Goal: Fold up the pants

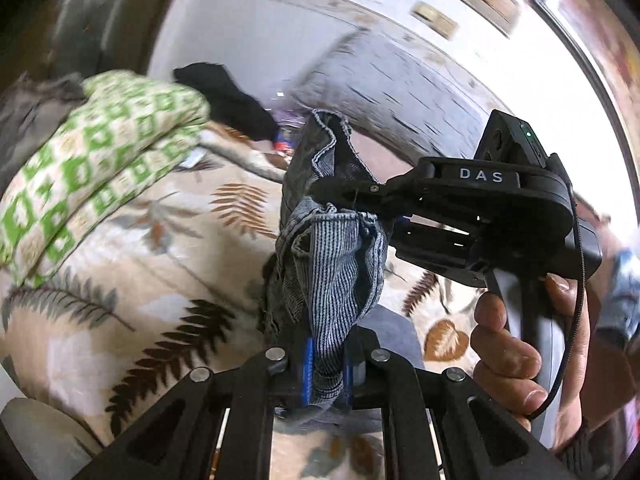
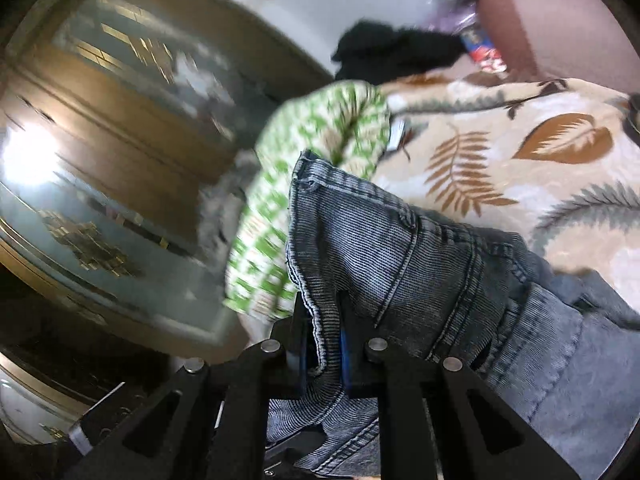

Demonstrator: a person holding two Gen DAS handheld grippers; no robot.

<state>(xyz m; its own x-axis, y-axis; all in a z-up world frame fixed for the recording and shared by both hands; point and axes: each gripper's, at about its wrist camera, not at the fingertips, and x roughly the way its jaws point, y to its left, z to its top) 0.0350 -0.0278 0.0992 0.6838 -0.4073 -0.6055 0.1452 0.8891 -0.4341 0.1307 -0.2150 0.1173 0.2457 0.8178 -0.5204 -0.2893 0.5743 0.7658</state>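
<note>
I have the pants [image 1: 332,248] pinched in both grippers, lifted clear above the bed's leaf-print blanket [image 1: 132,264]. On my left gripper [image 1: 326,368] the fingers [image 1: 307,372] are nearly closed on a bunched fold of grey-blue denim, which rises straight out from between the blue pads and stands up ahead of them. My right gripper [image 2: 324,354] shows in the left view too, coming in from the right side of the pants in the person's hand [image 1: 516,344], its tips clamped on the hem higher up. From its own camera, its fingers [image 2: 346,352] are drawn narrow on a stitched edge of the pants, the cloth spreading up and rightward from them. A green-checked cloth [image 1: 104,160] lies left of the pants, on the blanket.
</note>
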